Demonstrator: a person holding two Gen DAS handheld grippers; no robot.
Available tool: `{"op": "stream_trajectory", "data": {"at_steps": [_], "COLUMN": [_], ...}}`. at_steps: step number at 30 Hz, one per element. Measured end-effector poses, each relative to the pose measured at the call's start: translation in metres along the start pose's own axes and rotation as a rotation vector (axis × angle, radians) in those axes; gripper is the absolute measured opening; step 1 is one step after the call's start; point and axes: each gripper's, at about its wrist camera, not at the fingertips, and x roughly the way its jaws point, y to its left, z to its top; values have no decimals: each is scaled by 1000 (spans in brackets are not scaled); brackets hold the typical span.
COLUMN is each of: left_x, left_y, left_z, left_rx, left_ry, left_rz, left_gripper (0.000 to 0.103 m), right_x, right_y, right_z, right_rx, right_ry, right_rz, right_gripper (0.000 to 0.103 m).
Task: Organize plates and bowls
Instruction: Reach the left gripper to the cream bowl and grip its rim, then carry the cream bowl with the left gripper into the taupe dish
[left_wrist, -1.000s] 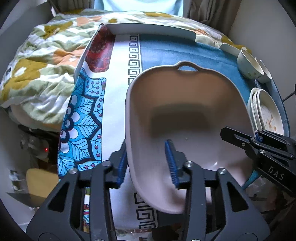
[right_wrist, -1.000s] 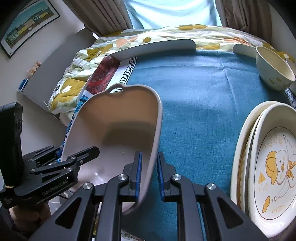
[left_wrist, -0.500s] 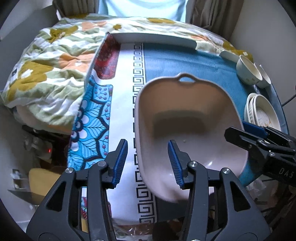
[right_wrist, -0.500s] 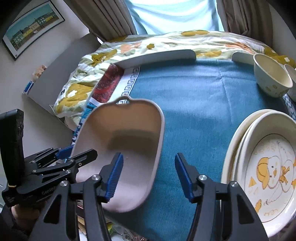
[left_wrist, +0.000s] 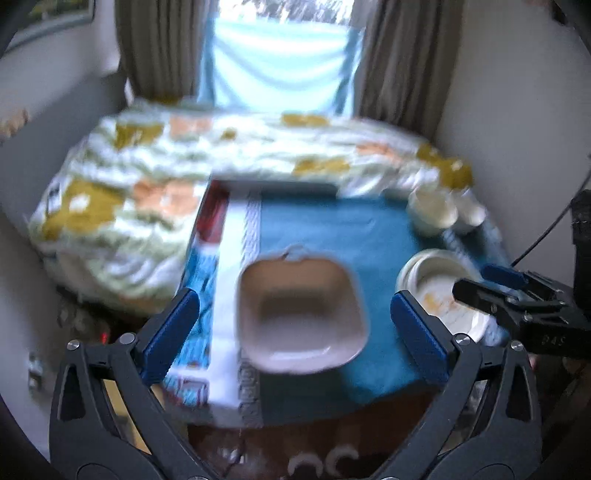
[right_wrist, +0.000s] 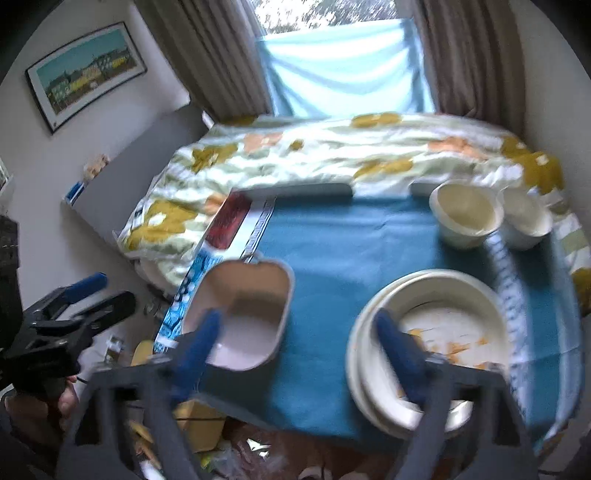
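Note:
A pinkish rectangular dish (left_wrist: 301, 325) with a small handle rests on the near left of the blue-clothed table (left_wrist: 351, 229); it also shows in the right wrist view (right_wrist: 245, 321). A stack of cream plates (right_wrist: 439, 339) with a yellow print lies to its right (left_wrist: 439, 291). Two cream bowls (right_wrist: 467, 216) stand at the far right corner. My left gripper (left_wrist: 295, 325) is wide open, pulled back above the dish. My right gripper (right_wrist: 299, 343) is wide open, raised between dish and plates. Both frames are motion-blurred.
A floral duvet (left_wrist: 221, 155) covers the bed behind the table. Curtains and a window (right_wrist: 343, 66) are at the back. A patterned cloth (left_wrist: 207, 280) hangs over the table's left edge. Clutter lies on the floor (right_wrist: 199, 424) below the near edge.
Both grippers let go of the pink dish, opened wide and pulled back and up from the table. The dish stays on the table.

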Motion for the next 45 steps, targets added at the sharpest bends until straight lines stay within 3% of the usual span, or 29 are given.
{"op": "stream_trajectory", "data": {"at_steps": [5, 8, 13, 18, 22, 25, 27, 31, 34, 39, 41, 45], "left_x": [-2, 6, 34, 85, 140, 183, 215, 279, 314, 347, 355, 367], "left_y": [-28, -49, -86, -125, -153, -169, -176, -189, -196, -206, -208, -211], "left_z": [22, 38, 65, 92, 104, 111, 114, 110, 103, 102, 102, 104], "left_rx": [20, 8, -3, -45, -47, -68, -91, -116, -112, -95, -92, -91], "left_ry": [-20, -20, 5, 66, 141, 205, 261, 403, 474, 527, 536, 551], "left_rz": [-87, -146, -158, -175, -145, -133, -135, -141, -131, -127, -131, -134], "left_gripper": [103, 103, 103, 103, 103, 102, 98, 74, 61, 48, 35, 19], "right_x": [-38, -58, -74, -51, -17, 18, 45, 93, 114, 135, 142, 150], "right_y": [-36, -61, -112, -168, -211, -235, -247, -270, -278, -286, -286, -285], "right_z": [11, 24, 59, 81, 87, 89, 90, 85, 84, 88, 91, 93], "right_rx": [94, 82, 114, 162, 228, 259, 281, 368, 403, 411, 401, 389], "right_ry": [-90, -75, -81, -2, 52, 107, 154, 235, 256, 272, 285, 293], "right_rz": [-37, -125, -245, -208, -151, -88, -91, -50, -28, 2, 5, 20], "right_gripper": [102, 102, 102, 102, 101, 93, 86, 63, 55, 43, 36, 30]}}
